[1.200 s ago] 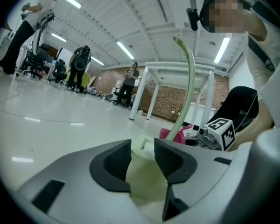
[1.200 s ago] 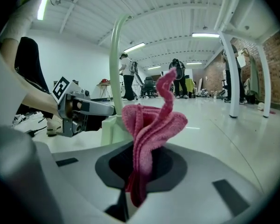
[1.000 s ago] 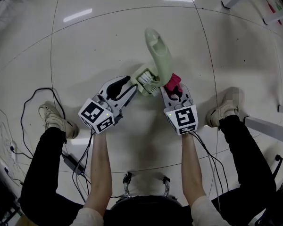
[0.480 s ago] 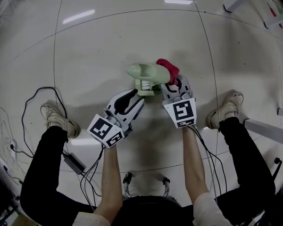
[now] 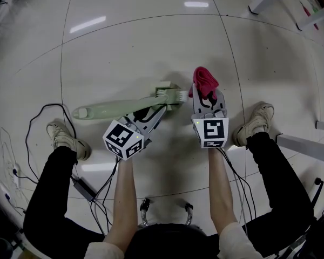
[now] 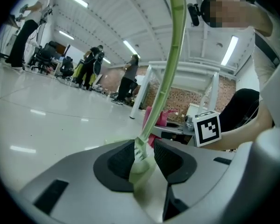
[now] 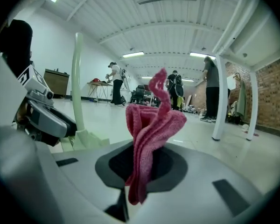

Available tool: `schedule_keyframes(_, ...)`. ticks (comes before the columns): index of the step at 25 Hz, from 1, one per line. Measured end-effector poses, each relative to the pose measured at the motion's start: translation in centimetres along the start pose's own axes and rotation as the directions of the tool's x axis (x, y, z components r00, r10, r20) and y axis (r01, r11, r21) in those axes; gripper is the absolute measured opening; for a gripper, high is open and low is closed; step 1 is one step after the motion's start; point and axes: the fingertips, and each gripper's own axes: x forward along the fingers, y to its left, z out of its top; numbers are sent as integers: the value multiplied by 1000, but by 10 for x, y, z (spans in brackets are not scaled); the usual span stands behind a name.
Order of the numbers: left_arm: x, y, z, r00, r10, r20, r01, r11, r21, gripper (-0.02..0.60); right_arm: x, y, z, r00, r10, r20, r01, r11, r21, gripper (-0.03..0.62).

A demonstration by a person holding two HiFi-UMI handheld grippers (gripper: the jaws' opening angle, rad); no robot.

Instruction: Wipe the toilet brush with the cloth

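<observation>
Left gripper [image 5: 155, 111]: clenched on the toilet brush [image 5: 113, 108]. In the left gripper view both pads of the left gripper [image 6: 143, 155] press on the pale green neck of the brush [image 6: 170, 64], just behind its head. The brush is lifted clear of the tile floor [image 5: 151, 36]. From the head view its handle runs out to my left and the bristle head sits at the jaw tips, pointing right.

Right gripper [image 5: 208, 99]: clamped on the red cloth [image 5: 205, 80]. In the right gripper view the jaws of the right gripper [image 7: 147, 164] pinch the cloth [image 7: 151, 120] in the middle. A bunched fold stands above the pads and a short tail hangs below.

The cloth is just beside the brush head, on its right. The right gripper view shows the brush [image 7: 77, 78] apart from the cloth, no contact.

My shoes [image 5: 65, 136] are planted on either side of the grippers.
</observation>
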Motion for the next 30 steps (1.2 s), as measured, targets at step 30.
schedule_keyframes(30, 5, 0, 2, 1000, 19, -15, -19, 1000, -25, 130, -29, -43, -53, 983, -163, -80, 181, 852, 492, 32)
